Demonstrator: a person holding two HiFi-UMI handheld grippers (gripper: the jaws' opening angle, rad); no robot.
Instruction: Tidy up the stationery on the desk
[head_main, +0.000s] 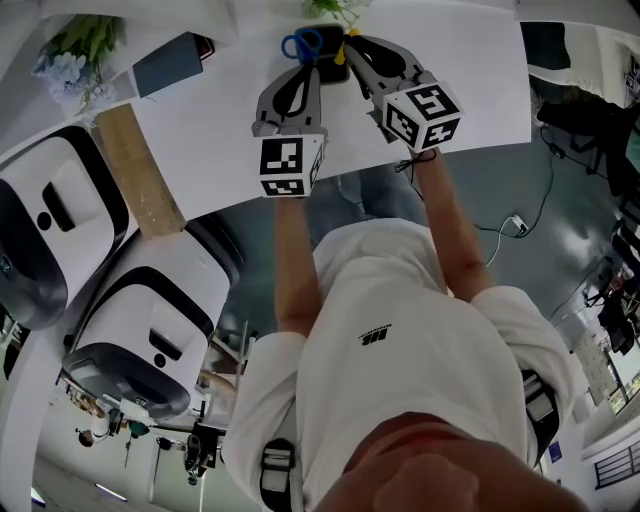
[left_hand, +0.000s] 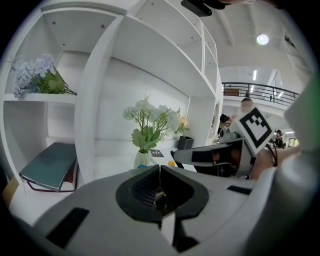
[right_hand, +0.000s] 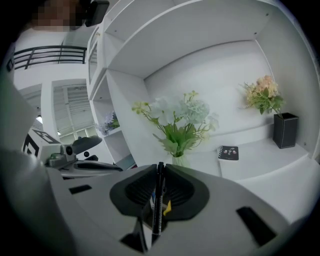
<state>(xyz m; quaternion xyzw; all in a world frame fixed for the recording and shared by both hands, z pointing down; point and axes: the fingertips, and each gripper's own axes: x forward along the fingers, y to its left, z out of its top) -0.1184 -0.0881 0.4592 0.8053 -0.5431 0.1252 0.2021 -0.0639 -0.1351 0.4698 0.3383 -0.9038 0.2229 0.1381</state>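
My right gripper (right_hand: 161, 169) is clenched on a black pen (right_hand: 158, 200). The pen stands upright between the two pads, its top poking just above the fingertips and its lower end running down into the gap behind them. That hand is over the back edge of the desk (head_main: 470, 80), close beside my left gripper (left_hand: 160, 167).

The left jaws are pressed together tip to tip, and I can't make out anything caught in them. The blue handles of a pair of scissors (head_main: 303, 42) show just past their tips; I can't tell whether they touch.

Beyond the pen, a vase of flowers (right_hand: 176, 131) stands at the back of the desk. A small black notebook (right_hand: 229, 152) lies to its right, and a black pot (right_hand: 285, 131) sits further right.
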